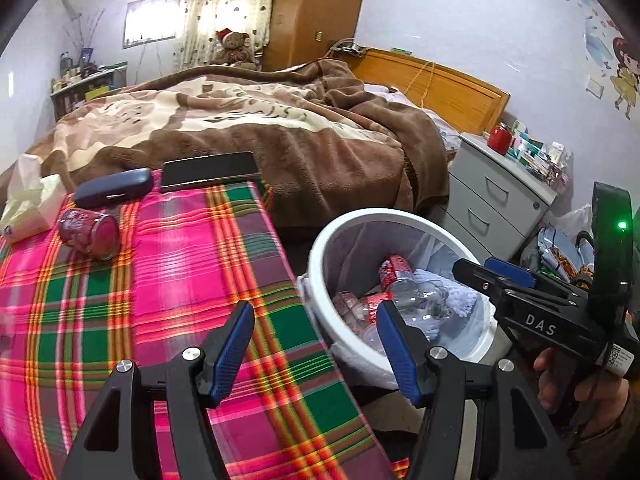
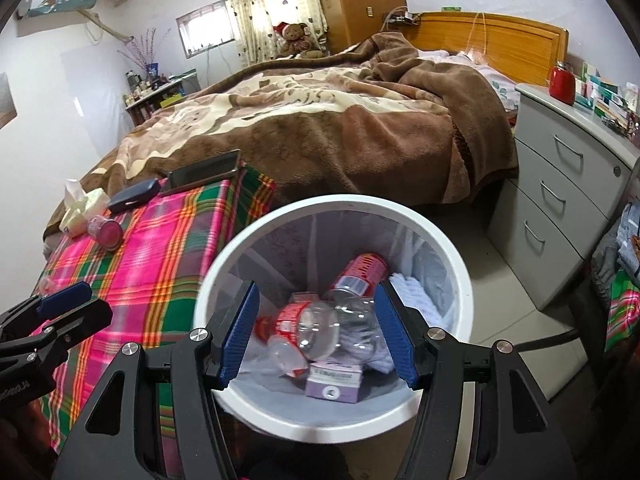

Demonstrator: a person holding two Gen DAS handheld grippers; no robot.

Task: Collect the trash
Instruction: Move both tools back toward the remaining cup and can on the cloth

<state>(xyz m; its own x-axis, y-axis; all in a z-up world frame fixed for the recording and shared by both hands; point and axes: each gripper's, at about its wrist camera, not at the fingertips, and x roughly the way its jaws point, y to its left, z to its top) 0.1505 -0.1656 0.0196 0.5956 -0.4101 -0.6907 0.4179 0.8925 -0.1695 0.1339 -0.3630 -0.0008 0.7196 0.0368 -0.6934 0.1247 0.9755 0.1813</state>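
Beside the plaid tabletop (image 1: 180, 280), the white round plastic bin (image 2: 452, 264) already holds crushed clear bottles (image 2: 320, 328) and a purple carton (image 2: 334, 380). Both the right claw (image 2: 316, 336) and left claw (image 1: 316, 344) hang spread and empty. A pink jar (image 1: 90, 234) and crumpled tissues (image 1: 26, 204) remain at the far left.

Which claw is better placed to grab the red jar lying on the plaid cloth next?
Left. The left claw is open over the plaid cloth, facing the red jar; the right claw hangs open above the trash bin.
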